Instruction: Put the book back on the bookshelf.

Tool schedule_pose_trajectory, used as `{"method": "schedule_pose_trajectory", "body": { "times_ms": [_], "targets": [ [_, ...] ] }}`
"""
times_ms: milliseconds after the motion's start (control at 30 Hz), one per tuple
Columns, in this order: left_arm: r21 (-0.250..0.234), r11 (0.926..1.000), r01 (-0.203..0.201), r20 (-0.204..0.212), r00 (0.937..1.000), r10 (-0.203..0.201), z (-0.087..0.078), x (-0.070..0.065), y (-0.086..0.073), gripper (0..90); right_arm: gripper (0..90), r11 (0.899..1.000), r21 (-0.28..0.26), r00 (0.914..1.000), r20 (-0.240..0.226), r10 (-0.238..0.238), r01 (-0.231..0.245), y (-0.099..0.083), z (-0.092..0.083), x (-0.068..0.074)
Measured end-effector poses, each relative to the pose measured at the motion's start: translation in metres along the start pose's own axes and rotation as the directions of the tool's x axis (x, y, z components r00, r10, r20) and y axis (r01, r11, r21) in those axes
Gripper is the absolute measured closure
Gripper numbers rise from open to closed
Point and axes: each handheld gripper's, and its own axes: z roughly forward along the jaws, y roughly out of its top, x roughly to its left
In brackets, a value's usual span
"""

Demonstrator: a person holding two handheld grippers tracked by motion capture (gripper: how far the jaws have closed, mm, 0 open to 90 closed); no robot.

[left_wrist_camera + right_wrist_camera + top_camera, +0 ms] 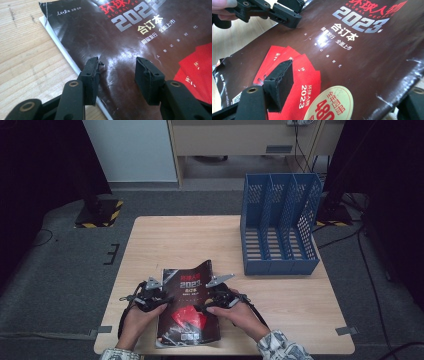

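A thick magazine [186, 320] with a dark cover, red graphics and "2023" printed on it lies on the wooden table [175, 240] near the front edge. My left gripper [162, 301] is at its left edge. In the left gripper view the gripper [117, 62] stands open over the cover [140, 42], one jaw at the spine edge and nothing pinched. My right gripper [204, 307] is at the magazine's right side. In the right gripper view it [348, 82] is open, with the raised right edge of the cover [362, 55] between its jaws, one above and one below. The left gripper [287, 12] shows at the far edge.
A blue three-slot file rack [280, 225] stands upright at the back right of the table. Bare tabletop lies between the rack and the magazine and along the left side. The table's front edge is just below the magazine.
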Motion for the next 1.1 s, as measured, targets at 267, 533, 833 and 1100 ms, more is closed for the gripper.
{"method": "schedule_pose_trajectory", "body": {
  "times_ms": [267,533,833,1100],
  "targets": [
    [-0.007,0.9999,-0.009,0.005,0.9999,0.009,0.002,-0.002,0.000,53.8,46.2,1.000,0.009,0.9995,0.030,0.010,-0.011,0.002,0.005,0.001],
    [-0.012,0.9999,-0.011,0.011,0.9999,0.011,0.004,-0.003,0.002,51.5,74.2,0.998,-0.027,0.9960,0.062,0.064,-0.063,0.004,-0.001,-0.005],
    [-0.034,0.9994,0.007,-0.017,0.9998,-0.007,0.004,-0.002,0.005,41.8,83.9,0.992,-0.087,0.9885,0.115,0.097,-0.088,0.006,-0.002,-0.010],
    [-0.046,0.9989,0.014,-0.017,0.9997,-0.015,0.004,-0.002,0.006,40.1,85.6,0.986,-0.126,0.9749,0.177,0.134,-0.113,0.004,-0.014,-0.026]
  ]
}}
